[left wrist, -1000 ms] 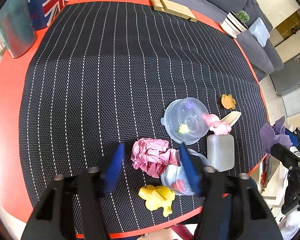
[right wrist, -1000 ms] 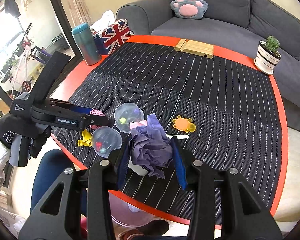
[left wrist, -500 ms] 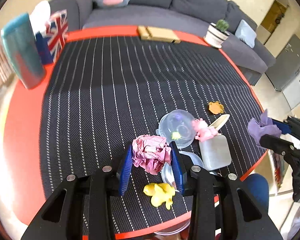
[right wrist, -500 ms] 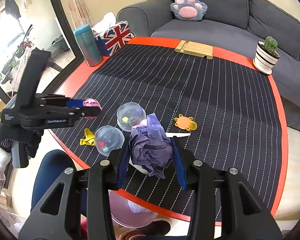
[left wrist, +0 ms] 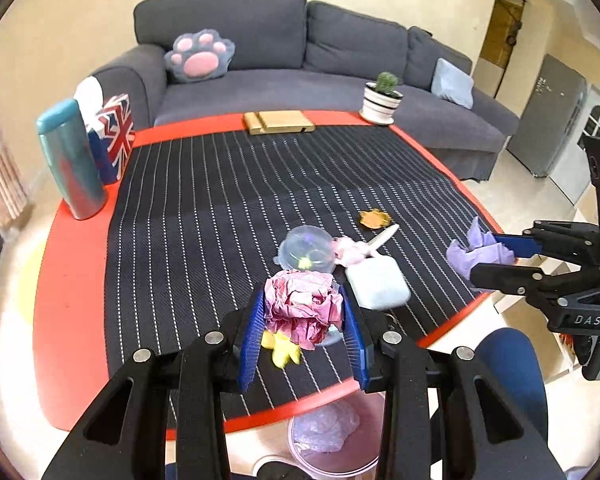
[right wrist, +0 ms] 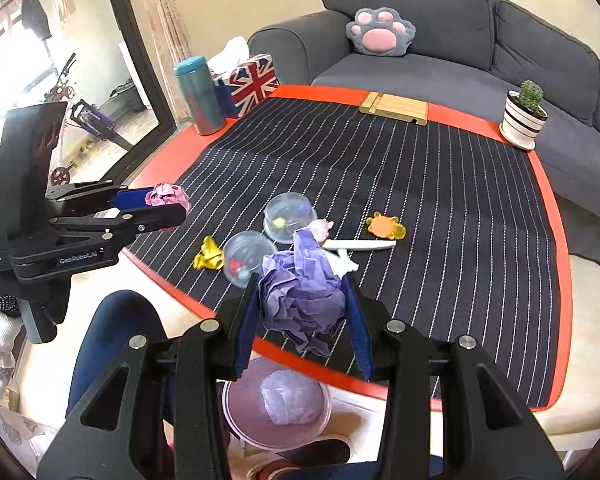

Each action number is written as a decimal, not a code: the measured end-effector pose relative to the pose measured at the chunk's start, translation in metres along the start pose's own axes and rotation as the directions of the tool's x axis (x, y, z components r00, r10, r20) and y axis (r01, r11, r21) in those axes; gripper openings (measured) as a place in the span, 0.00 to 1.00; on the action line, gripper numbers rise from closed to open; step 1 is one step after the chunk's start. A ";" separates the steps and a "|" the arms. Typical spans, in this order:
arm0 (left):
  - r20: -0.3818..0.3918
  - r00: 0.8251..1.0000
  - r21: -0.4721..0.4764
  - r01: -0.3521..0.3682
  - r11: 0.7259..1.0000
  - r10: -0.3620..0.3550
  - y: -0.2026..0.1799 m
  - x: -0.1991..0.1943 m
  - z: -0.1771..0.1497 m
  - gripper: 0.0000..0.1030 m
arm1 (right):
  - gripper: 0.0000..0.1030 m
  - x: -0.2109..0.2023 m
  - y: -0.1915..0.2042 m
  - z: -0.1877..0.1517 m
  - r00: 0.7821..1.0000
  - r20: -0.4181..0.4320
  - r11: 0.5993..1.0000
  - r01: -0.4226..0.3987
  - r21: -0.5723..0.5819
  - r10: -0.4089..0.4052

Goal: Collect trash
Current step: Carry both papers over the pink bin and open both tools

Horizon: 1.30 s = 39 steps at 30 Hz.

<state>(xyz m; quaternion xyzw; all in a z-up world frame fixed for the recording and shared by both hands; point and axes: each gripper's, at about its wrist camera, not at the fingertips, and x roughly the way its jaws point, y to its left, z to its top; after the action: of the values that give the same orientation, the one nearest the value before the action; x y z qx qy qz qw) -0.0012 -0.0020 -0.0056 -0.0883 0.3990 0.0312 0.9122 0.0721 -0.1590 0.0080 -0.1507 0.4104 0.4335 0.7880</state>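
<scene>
Trash here is crumpled paper: a pink paper wad [left wrist: 302, 306] and a purple paper wad [right wrist: 306, 294], each a rough ball with no clear long axis, the purple one trailing a loose flap upward. The left gripper [left wrist: 303, 322] has its blue fingers [left wrist: 252, 330] pressed on both sides of the pink paper wad, carried above the near edge of the worktop [left wrist: 76, 276]; its jaws have just been closing, with the wad between them. The right gripper [right wrist: 303, 320] clamps the purple paper wad the same way, over the worktop's red rim.

Only the right wrist view shows both clear domes [right wrist: 247, 258] side by side, the yellow balloon scrap [right wrist: 208, 254] unobstructed, and the pink bin [right wrist: 278, 410] below the rim with a pale purple lump inside. The left wrist view shows a white plastic container [left wrist: 378, 282] that the purple wad mostly hides in the other, and catches only part of the bin.
</scene>
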 end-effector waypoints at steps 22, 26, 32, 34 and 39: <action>0.005 0.998 0.054 0.055 0.997 -0.056 -0.037 -0.033 -0.073 0.36 | 0.41 0.002 0.048 -0.082 0.992 -0.076 0.994 -0.104 -0.022 0.102; -0.001 0.998 0.051 0.063 0.997 -0.063 -0.040 -0.033 -0.080 0.36 | 0.58 0.009 0.052 -0.087 0.990 -0.078 0.993 -0.120 -0.024 0.118; -0.014 0.998 0.055 0.064 0.996 -0.064 -0.042 -0.030 -0.085 0.36 | 0.85 0.010 0.043 -0.090 0.994 -0.059 0.995 -0.094 0.015 0.095; -0.019 0.998 0.057 0.066 0.996 -0.065 -0.044 -0.029 -0.086 0.36 | 0.86 0.009 0.039 -0.091 0.994 -0.055 0.996 -0.088 0.027 0.089; -0.036 0.997 0.068 0.077 0.995 -0.075 -0.050 -0.024 -0.090 0.36 | 0.88 0.006 0.031 -0.092 0.997 -0.045 0.997 -0.060 0.049 0.063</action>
<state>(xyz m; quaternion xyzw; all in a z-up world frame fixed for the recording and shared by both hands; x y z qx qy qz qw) -0.0762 -0.0670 -0.0410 -0.0721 0.4114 -0.0191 0.9084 0.0016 -0.1925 -0.0496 -0.1293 0.4433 0.4440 0.7679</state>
